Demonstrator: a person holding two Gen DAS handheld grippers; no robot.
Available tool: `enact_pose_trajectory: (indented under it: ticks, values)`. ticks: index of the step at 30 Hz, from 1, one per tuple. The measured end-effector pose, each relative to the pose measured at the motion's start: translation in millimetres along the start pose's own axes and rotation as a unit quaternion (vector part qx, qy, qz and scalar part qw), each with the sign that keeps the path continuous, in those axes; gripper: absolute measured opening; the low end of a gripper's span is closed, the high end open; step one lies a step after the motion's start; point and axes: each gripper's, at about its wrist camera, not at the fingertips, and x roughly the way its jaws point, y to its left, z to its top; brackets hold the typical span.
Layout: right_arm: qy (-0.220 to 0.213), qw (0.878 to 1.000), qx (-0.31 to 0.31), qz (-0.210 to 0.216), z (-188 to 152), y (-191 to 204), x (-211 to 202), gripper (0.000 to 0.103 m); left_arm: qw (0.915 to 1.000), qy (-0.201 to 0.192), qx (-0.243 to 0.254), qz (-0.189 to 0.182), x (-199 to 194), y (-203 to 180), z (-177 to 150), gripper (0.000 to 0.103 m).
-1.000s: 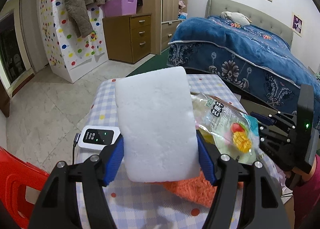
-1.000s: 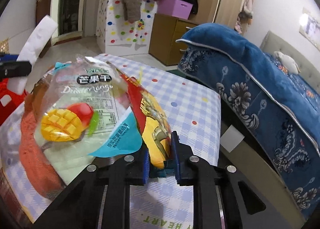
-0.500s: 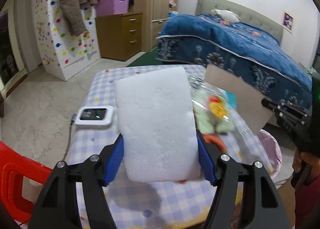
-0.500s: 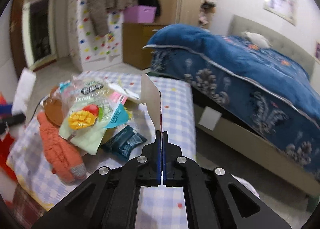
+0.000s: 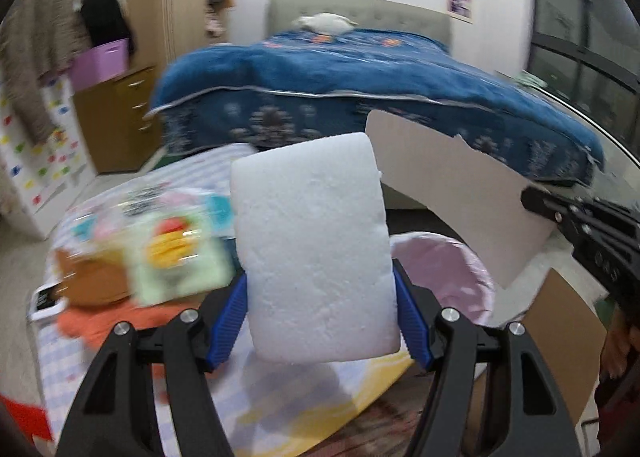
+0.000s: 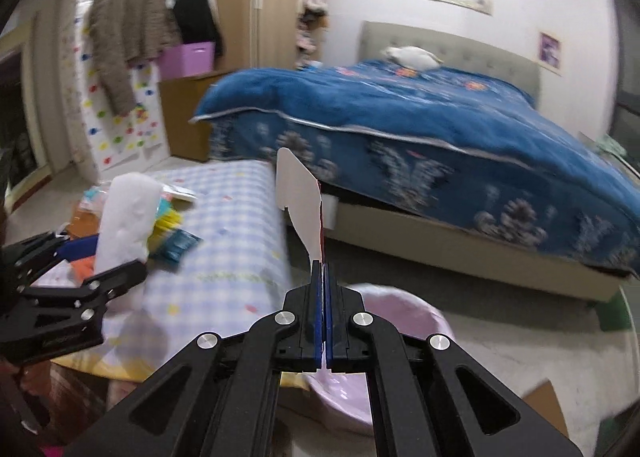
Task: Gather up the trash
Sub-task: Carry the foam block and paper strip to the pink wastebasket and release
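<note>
Foam block [image 5: 314, 257] pinched in left tool [image 5: 320, 321], right tool [image 6: 322, 309] clamping cardboard piece [image 6: 300, 197], snack-bag print blurred

Foam block [image 5: 312, 253]: white, matt, grainy. Card piece [image 6: 300, 197] right of it: thin, matt, paper-like. Snack bags [image 5: 176, 245] left of it: glossy plastic. Worktop [image 6: 232, 217]: checked cloth. Bin liner [image 5: 440, 273] behind block: thin pink plastic.

Snack packets [image 5: 172, 253] on table: motion-blurred, print unreadable. Pink bin [image 6: 404, 321] largely hidden behind right gripper [image 6: 322, 289]; contents indeterminate.
</note>
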Motion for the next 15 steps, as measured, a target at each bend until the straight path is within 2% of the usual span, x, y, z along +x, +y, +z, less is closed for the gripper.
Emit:
enact_pose_trajectory:
  ticks: [7,10,15]
  values:
    - [0.051,0.994,0.059,-0.073,-41.4,-68.0,5.5,0.0,0.9967,0.029,0.051,-0.057,54.5,-74.8,11.3,0.065]
    - [0.079,0.99,0.082,-0.082,-54.8,-87.0,20.4,0.0,0.9935,0.051,0.073,-0.071,78.6,-101.0,11.4,0.066]
    - [0.104,0.986,0.099,-0.085,-63.8,-100.4,45.6,0.0,0.9906,0.072,0.087,-0.077,106.6,-122.1,16.3,0.066]
